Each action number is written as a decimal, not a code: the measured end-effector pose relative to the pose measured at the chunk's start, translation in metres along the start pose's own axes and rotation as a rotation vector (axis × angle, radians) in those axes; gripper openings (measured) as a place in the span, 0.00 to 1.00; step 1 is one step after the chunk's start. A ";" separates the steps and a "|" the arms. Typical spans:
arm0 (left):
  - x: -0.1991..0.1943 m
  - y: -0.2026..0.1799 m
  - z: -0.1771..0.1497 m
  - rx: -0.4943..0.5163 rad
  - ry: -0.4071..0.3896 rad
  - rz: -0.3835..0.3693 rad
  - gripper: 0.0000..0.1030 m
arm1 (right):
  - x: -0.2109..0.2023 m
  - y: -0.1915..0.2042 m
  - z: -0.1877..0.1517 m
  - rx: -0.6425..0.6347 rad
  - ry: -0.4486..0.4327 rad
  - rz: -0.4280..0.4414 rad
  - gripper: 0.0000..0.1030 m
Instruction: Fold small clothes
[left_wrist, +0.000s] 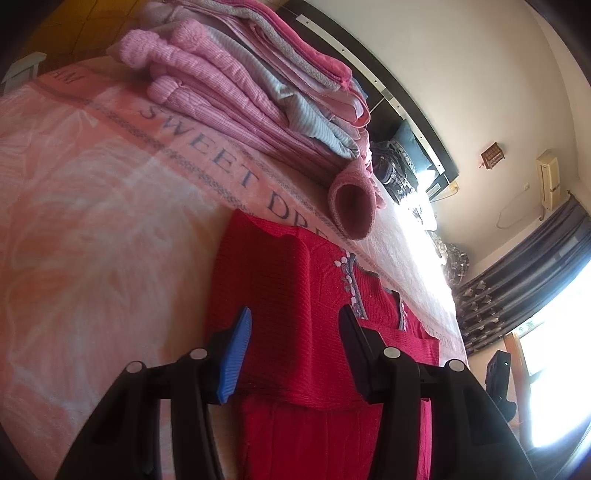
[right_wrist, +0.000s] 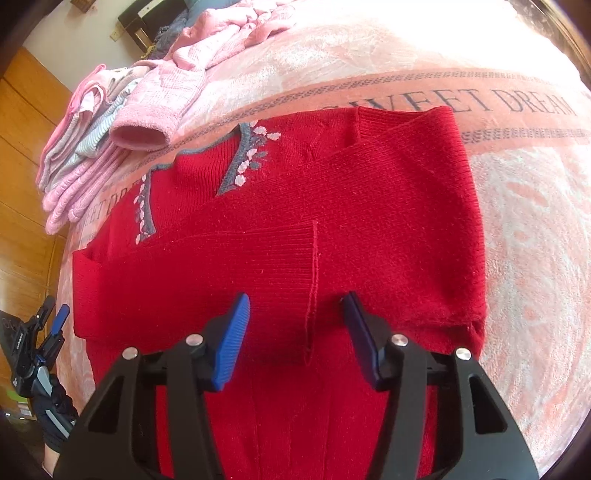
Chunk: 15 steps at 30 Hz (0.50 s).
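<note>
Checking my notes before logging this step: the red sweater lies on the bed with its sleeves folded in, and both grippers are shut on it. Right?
Not quite. The red sweater lies on the bed with sleeves folded in, but both wrist views show the left gripper and right gripper open, gripping nothing.

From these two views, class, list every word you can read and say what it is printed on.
"SWEET DREAM": on the blanket, along its border band; first letters partly hidden by the red sweater.
"SWEET DR...": same band in the left view, cut off by the sweater.
Other blanket prints and small lettering on the left gripper: unreadable.
</note>
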<state>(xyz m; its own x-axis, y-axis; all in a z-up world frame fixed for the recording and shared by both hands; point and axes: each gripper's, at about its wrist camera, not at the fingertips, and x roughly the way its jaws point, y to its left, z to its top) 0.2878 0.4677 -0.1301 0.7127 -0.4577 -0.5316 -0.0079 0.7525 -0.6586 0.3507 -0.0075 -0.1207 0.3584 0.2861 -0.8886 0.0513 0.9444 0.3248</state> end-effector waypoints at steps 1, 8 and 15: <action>-0.001 0.004 0.000 -0.005 -0.001 0.007 0.47 | 0.002 0.003 0.001 -0.003 -0.004 -0.005 0.49; -0.001 0.013 -0.003 -0.021 -0.006 0.035 0.48 | -0.004 0.014 0.002 -0.034 -0.050 0.034 0.04; 0.005 -0.007 -0.005 0.005 -0.018 0.023 0.48 | -0.065 0.004 0.021 -0.034 -0.229 0.032 0.04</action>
<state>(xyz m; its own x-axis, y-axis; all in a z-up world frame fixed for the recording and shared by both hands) 0.2879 0.4579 -0.1305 0.7251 -0.4312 -0.5369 -0.0211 0.7654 -0.6433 0.3469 -0.0258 -0.0548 0.5621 0.2753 -0.7799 0.0063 0.9415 0.3369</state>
